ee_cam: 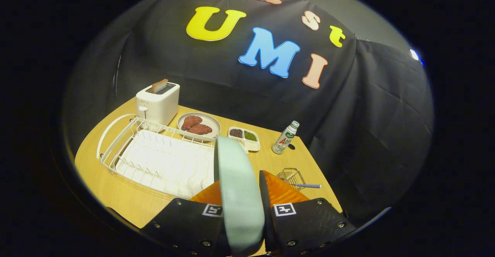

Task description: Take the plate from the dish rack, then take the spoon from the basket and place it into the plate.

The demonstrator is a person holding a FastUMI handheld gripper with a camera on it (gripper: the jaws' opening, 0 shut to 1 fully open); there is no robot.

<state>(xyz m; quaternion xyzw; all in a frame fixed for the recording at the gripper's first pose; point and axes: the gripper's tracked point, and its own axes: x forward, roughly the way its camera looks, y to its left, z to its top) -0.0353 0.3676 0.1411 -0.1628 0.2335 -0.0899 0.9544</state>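
Edgewise, one pale green plate (238, 187) is held upright between the two fingers of the gripper (241, 206), which are pressed against its two faces. The plate is raised in front of the one white wire dish rack (154, 154), whose slots are seen bare. To the right, just beyond the fingers, one small wire basket (292, 176) is seen, with one spoon (309, 186) lying in it, its handle poking out sideways; the spoon is partly hidden by the right finger. Farther back, one white toaster (157, 102) with one slice of bread (159, 85), one plate of two meat pieces (198, 125), one divided tray (244, 138) and one bottle (285, 138) are set on the wooden table (116, 195). The bottle's label cannot be made out clearly.
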